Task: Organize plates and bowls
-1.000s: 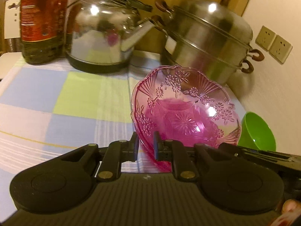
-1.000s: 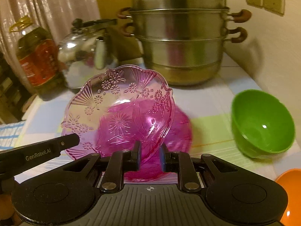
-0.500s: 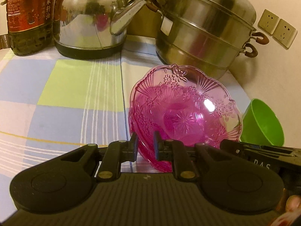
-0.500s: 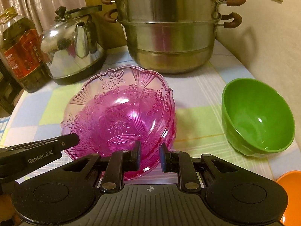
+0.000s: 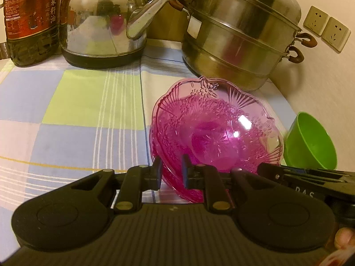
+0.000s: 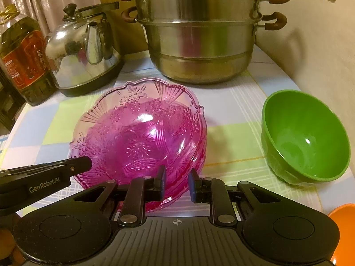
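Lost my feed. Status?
Left gripper and right gripper both straddle pink bowl rim, nested on a second. Green bowl right, clear.
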Demonstrator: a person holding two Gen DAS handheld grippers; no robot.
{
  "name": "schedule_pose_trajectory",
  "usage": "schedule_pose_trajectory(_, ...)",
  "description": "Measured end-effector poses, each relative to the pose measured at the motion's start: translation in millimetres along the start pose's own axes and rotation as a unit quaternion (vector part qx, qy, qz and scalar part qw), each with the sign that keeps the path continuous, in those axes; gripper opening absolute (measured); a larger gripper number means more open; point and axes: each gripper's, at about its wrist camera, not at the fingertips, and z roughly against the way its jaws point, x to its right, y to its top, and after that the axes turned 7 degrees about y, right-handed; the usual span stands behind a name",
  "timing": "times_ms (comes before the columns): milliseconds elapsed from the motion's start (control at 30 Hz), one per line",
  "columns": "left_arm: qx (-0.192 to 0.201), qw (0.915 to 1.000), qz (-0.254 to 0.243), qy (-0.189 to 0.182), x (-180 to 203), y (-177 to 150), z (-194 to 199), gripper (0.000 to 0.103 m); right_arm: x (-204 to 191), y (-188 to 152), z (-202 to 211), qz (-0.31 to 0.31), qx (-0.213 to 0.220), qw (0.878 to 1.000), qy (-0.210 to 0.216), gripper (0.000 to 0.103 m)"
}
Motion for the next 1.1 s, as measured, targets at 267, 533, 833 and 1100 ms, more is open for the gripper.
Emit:
schedule_pose_trajectory(267, -0.002, 0.9991, -0.023, 0.035, 2.4, -0.4, -3.9, 0.024, 2.2, -3.3, -5.6, 0.009, 0.005, 1.000, -0.014, 0.048)
schedule_pose_trajectory(533, 0.013, 0.9993, 0.020, 0.030, -17.4, 5.6, 2.1, 0.024, 16.3, 3.7, 3.2, -0.023, 0.035, 0.999, -0.011, 0.049)
schedule_pose_trajectory(833, 0.021, 0.9993, 0.023, 0.023, -18.1, 6.1, 9.5, 0.024, 14.9, 6.2, 11.6, -0.022, 0.053, 0.998, -0.006, 0.049)
schedule_pose_trajectory(1100, 0.031, 0.9992, 0.025, -0.002, -16.5, -3.0, 40.7, 0.024, 14.2, 4.5, 40.2, -0.037, 0.077, 0.996, 0.010, 0.049)
